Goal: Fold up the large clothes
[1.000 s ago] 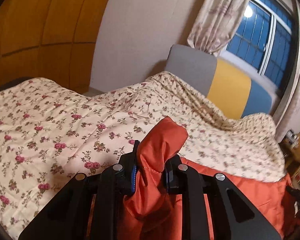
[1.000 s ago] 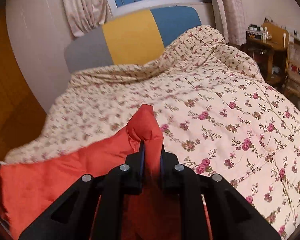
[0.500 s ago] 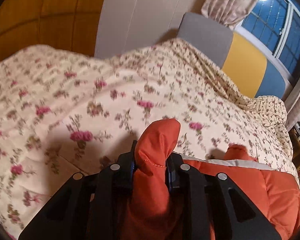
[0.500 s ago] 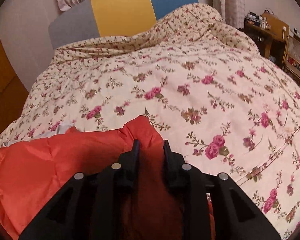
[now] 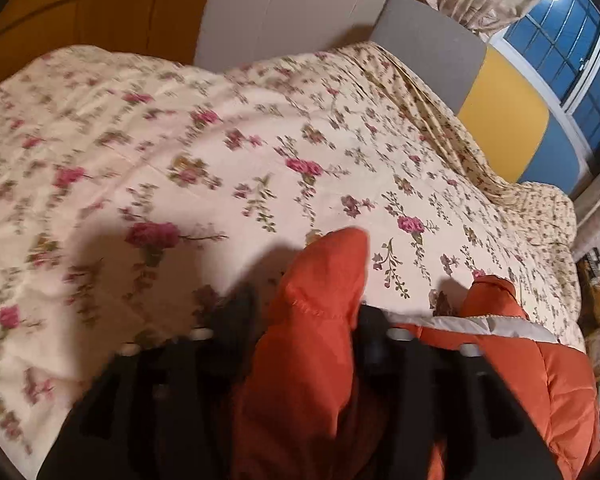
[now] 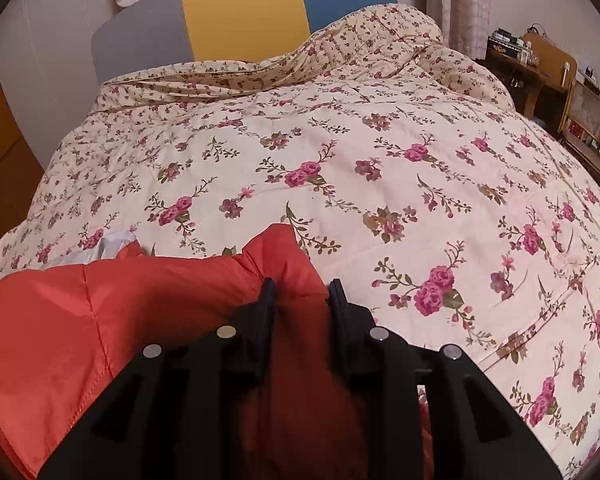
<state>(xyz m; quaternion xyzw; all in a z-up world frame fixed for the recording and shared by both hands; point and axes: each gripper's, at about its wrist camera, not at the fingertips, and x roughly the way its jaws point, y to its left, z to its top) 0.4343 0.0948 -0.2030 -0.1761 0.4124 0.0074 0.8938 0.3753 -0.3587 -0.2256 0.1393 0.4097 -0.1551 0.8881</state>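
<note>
Bedroom, floral quilt (image 6: 380, 168) spread across the bed: both tongs sit low over it. Left tongs (image 5: 306, 312) have their jaws parted around a bunched corner of the orange jacket (image 5: 560, 392); right tongs (image 6: 300, 292) are likewise spread about another corner, grip loose at best. Jacket lies on the quilt's near edge. Best practice, likely: set both corners level, release together, then withdraw straight back without snagging.

A bed (image 6: 236, 20) with a grey, yellow and blue padded headboard carried a cream quilted cover printed with pink roses (image 6: 380, 184) (image 5: 220, 184). Directly on that cover, at its near edge, lay a puffy orange quilted jacket with a pale grey band (image 6: 112, 312) (image 5: 556, 392).
</note>
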